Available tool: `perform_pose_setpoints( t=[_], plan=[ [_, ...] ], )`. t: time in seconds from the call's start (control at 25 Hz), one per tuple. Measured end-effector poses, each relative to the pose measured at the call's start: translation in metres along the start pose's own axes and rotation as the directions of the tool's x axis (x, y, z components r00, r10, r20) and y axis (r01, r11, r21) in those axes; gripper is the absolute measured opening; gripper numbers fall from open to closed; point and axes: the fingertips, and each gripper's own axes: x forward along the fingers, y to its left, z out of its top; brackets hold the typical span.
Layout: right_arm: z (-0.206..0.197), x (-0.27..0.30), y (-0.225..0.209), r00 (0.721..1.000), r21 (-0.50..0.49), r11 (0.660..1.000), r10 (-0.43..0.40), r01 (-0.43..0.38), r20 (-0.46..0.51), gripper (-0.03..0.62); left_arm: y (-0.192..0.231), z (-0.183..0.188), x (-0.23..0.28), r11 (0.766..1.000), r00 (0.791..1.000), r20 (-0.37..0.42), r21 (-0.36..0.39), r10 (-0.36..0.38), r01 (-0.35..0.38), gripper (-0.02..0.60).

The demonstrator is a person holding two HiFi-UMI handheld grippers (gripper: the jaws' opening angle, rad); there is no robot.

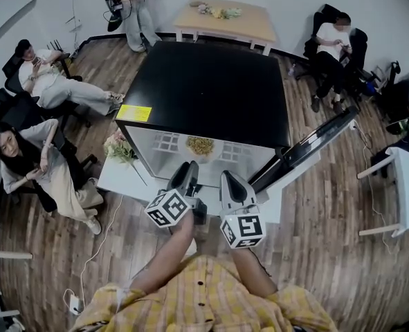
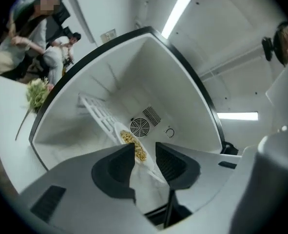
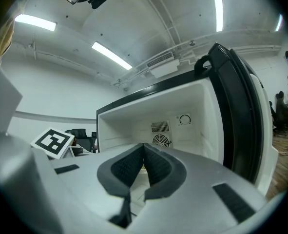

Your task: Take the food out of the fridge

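Note:
A small black fridge [image 1: 211, 88] stands on a white table [image 1: 121, 178] with its door [image 1: 308, 147] swung open to the right. Inside, a white plate of yellowish food [image 1: 200, 146] rests on a white shelf rack [image 2: 97, 112]. In the left gripper view the plate of food [image 2: 134, 145] lies just beyond the tips. My left gripper [image 1: 188, 173] is rolled to one side at the fridge mouth, open [image 2: 144, 152], with nothing between its fingers. To its right, my right gripper [image 1: 230, 182] is shut [image 3: 144, 152] and empty, pointing level into the open fridge [image 3: 161, 140].
Flowers [image 1: 119, 149] lie on the white table left of the fridge. The open door [image 3: 239, 116] stands close on the right. Seated people are at left [image 1: 45, 81] and back right [image 1: 332, 47]. A wooden table [image 1: 225, 19] stands behind, white furniture [image 1: 405, 178] at right.

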Motion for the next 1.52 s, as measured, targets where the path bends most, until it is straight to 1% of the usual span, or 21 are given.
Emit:
perform_pose_setpoints(
  t=[0.04, 0.12, 0.2, 0.24, 0.32, 0.36, 0.44, 0.52, 0.64, 0.72, 0.8, 0.92, 0.96, 1.04, 1.08, 1.2, 1.36, 1.52],
  plan=[
    [-0.001, 0.001, 0.000, 1.000, 0.001, 1.000, -0.002, 0.002, -0.003, 0.008, 0.004, 0.001, 0.000, 0.998, 1.000, 0.010, -0.058, 0.002, -0.001, 0.127],
    [-0.003, 0.003, 0.000, 1.000, 0.003, 1.000, -0.006, 0.006, -0.008, 0.008, 0.010, 0.002, 0.001, 0.990, 1.000, 0.026, -0.139, 0.001, 0.002, 0.135],
    [-0.004, 0.006, -0.002, 1.000, 0.003, 1.000, -0.009, 0.009, -0.011, 0.008, 0.017, 0.001, 0.005, 0.974, 1.000, 0.031, -0.225, 0.000, 0.007, 0.141],
    [-0.005, 0.007, -0.003, 1.000, 0.004, 1.000, -0.010, 0.010, -0.013, 0.008, 0.021, -0.001, 0.007, 0.960, 1.000, 0.029, -0.279, 0.002, 0.007, 0.141],
    [-0.005, 0.009, -0.004, 1.000, 0.006, 1.000, -0.010, 0.010, -0.016, 0.008, 0.028, -0.008, 0.012, 0.925, 1.000, 0.018, -0.380, 0.008, 0.000, 0.141],
    [-0.005, 0.010, -0.005, 1.000, 0.006, 1.000, -0.010, 0.010, -0.018, 0.008, 0.032, -0.011, 0.014, 0.910, 1.000, 0.012, -0.416, 0.009, -0.004, 0.141],
    [-0.004, 0.011, -0.006, 1.000, 0.004, 1.000, -0.013, 0.013, -0.019, 0.008, 0.035, -0.015, 0.018, 0.887, 1.000, 0.001, -0.462, 0.005, -0.004, 0.141],
    [-0.003, 0.012, -0.009, 1.000, 0.001, 1.000, -0.019, 0.019, -0.021, 0.008, 0.035, -0.017, 0.024, 0.875, 1.000, -0.004, -0.485, -0.009, 0.006, 0.135],
    [-0.004, 0.012, -0.011, 0.999, -0.002, 1.000, -0.027, 0.027, -0.025, 0.008, 0.034, -0.016, 0.029, 0.868, 1.000, 0.001, -0.496, -0.018, 0.016, 0.110],
    [-0.004, 0.013, -0.012, 0.999, -0.006, 1.000, -0.031, 0.031, -0.026, 0.008, 0.035, -0.015, 0.032, 0.853, 1.000, 0.011, -0.521, -0.026, 0.028, 0.089],
    [-0.004, 0.012, -0.012, 0.999, -0.007, 0.999, -0.034, 0.033, -0.026, 0.008, 0.035, -0.014, 0.034, 0.835, 0.999, 0.016, -0.548, -0.038, 0.040, 0.054],
    [-0.001, 0.011, -0.013, 0.999, -0.007, 0.999, -0.040, 0.040, -0.019, 0.008, 0.036, -0.012, 0.033, 0.808, 0.999, 0.014, -0.588, -0.033, 0.035, 0.041],
    [0.000, 0.011, -0.014, 0.999, -0.008, 0.999, -0.041, 0.041, -0.017, 0.008, 0.036, -0.011, 0.033, 0.807, 1.000, 0.009, -0.590, -0.029, 0.029, 0.037],
    [0.001, 0.010, -0.014, 0.999, -0.010, 0.999, -0.043, 0.042, -0.013, 0.008, 0.035, -0.011, 0.030, 0.818, 1.000, 0.000, -0.575, -0.026, 0.021, 0.026],
    [0.001, 0.009, -0.014, 0.999, -0.011, 0.999, -0.043, 0.043, -0.012, 0.008, 0.034, -0.010, 0.028, 0.818, 1.000, 0.000, -0.575, -0.029, 0.024, 0.021],
    [0.003, 0.007, -0.012, 0.999, -0.012, 0.999, -0.043, 0.043, -0.008, 0.008, 0.030, -0.009, 0.024, 0.802, 0.999, 0.007, -0.596, -0.040, 0.036, 0.021],
    [0.002, 0.003, -0.008, 0.999, -0.013, 0.999, -0.034, 0.034, -0.004, 0.008, 0.022, -0.007, 0.015, 0.802, 0.999, 0.015, -0.595, -0.050, 0.049, 0.021],
    [0.004, -0.005, -0.005, 1.000, -0.013, 1.000, -0.027, 0.027, 0.000, 0.008, 0.010, -0.005, 0.004, 0.798, 0.998, 0.038, -0.599, -0.058, 0.069, 0.021]
  ],
)
